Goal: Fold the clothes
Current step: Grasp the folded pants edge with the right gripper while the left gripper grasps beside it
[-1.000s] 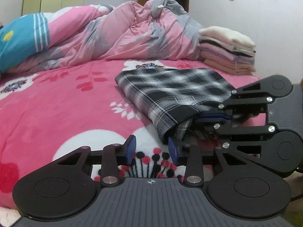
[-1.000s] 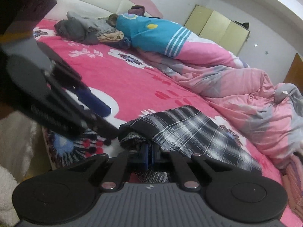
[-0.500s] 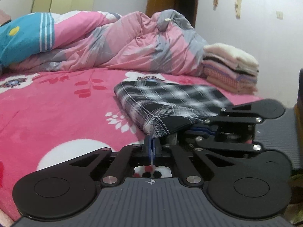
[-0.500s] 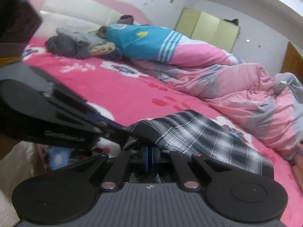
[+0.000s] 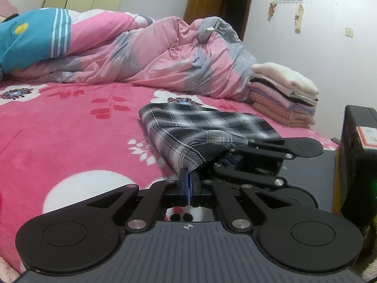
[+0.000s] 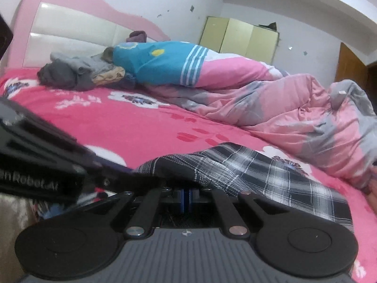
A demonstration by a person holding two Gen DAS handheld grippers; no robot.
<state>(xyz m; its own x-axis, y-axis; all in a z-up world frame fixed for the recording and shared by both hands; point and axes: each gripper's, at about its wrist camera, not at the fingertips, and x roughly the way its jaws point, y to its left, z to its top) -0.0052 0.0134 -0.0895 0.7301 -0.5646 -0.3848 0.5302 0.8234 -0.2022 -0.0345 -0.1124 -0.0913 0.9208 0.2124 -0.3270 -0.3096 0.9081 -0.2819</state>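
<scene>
Gripping plaid garment [image 5: 188, 127] now (left gripper [image 5: 188, 184])

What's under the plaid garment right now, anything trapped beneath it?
The plaid garment lies on the pink floral bedsheet, its near edge pinched by the left gripper and right gripper. Nothing shows beneath, but the folded cloth hides its underside.

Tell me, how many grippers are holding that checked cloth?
2. The left gripper pinches the plaid garment at its near corner; the right gripper clamps the same near edge, beside the left one.
</scene>
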